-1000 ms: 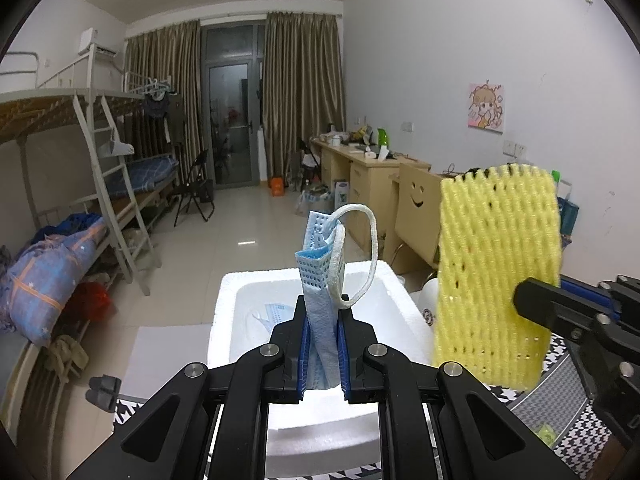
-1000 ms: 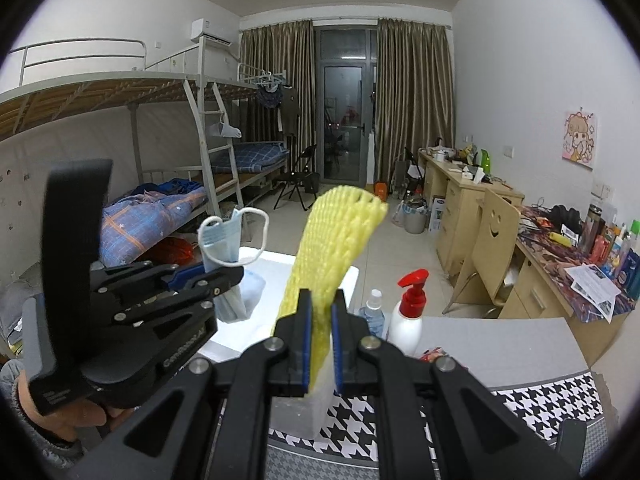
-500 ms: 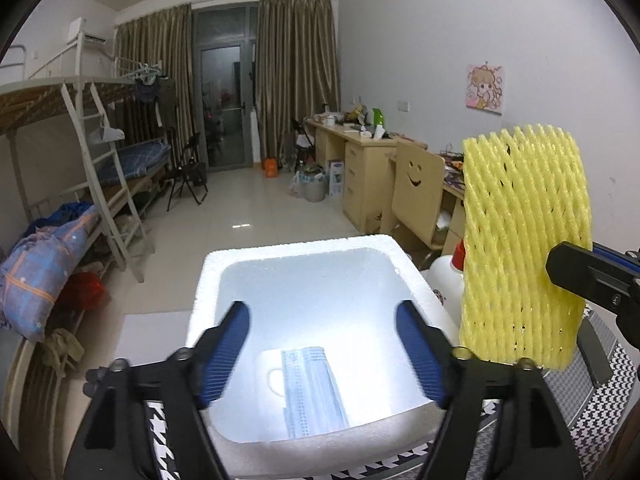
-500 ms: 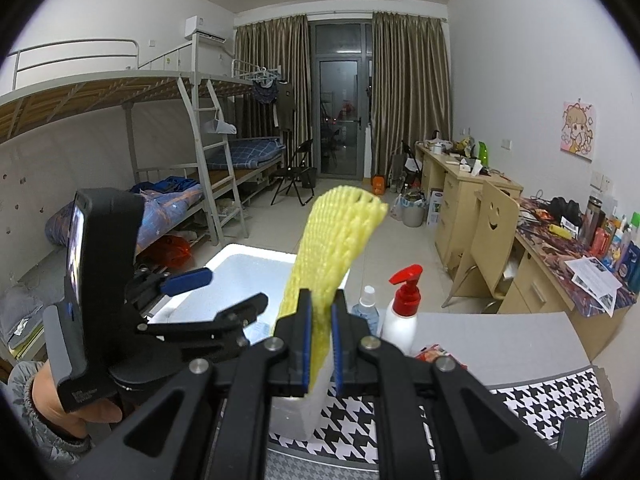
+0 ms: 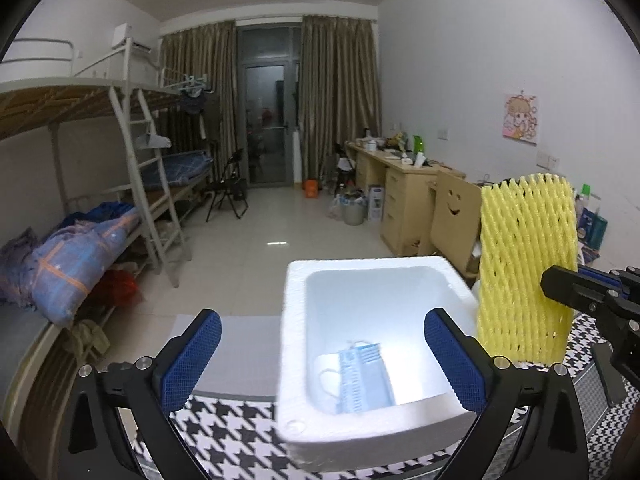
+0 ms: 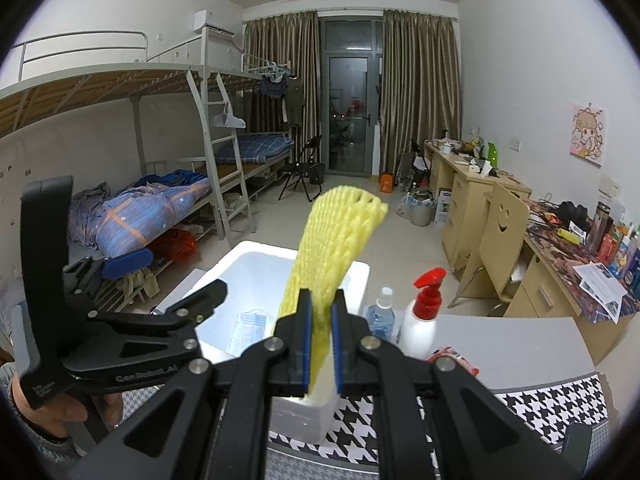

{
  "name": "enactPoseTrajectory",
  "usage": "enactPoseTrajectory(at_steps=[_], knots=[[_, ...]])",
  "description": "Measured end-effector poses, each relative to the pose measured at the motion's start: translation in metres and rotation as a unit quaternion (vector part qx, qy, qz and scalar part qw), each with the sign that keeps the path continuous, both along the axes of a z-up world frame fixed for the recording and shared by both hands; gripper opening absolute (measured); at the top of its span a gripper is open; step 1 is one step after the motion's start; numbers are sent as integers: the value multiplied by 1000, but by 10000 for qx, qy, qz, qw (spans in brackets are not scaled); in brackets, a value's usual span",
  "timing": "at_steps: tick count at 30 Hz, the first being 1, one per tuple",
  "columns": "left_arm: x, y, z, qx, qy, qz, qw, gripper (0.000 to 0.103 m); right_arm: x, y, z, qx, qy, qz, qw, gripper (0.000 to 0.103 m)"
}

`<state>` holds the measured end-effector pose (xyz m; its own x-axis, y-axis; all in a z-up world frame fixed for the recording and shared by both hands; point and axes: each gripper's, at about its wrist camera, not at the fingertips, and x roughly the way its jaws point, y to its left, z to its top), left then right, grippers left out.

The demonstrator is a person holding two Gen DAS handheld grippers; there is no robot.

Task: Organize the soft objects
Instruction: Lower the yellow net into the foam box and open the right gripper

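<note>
At the far left of the right wrist view, a person's hand point(image 6: 60, 412) is gripping the handle of the left hand-held gripper point(image 5: 320, 360), whose blue-padded jaws are spreading apart with nothing between them as it is hovering over the near edge of the white rectangular foam box point(image 5: 296, 360). The box is sitting on the table point(image 5: 224, 436), which is wearing a black-and-white houndstooth cloth. Inside the box, a pale blue pleated face mask with white ear loops point(image 5: 362, 376) is lying flat on the bottom. Further right, the right hand-held gripper point(image 6: 319, 344) is pinching the lower end of a yellow foam mesh fruit sleeve point(image 6: 336, 248), which is standing upright above the box's right side. Beside the box, a white pump bottle with a red nozzle point(image 6: 420, 320) and a small clear bottle point(image 6: 382, 314) are standing on the table.
</note>
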<state>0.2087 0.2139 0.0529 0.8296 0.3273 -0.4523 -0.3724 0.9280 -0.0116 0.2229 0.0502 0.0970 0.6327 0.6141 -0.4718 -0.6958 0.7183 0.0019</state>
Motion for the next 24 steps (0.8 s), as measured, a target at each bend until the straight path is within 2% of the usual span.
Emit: enactPoseTrajectory(at_steps=[16, 24], knots=[[-30, 19, 0, 59, -36, 372, 9993, 102, 3, 30, -9, -213, 29, 102, 9997, 12], [-43, 29, -1, -46, -104, 436, 9990, 102, 11, 41, -15, -294, 148, 31, 9995, 12]])
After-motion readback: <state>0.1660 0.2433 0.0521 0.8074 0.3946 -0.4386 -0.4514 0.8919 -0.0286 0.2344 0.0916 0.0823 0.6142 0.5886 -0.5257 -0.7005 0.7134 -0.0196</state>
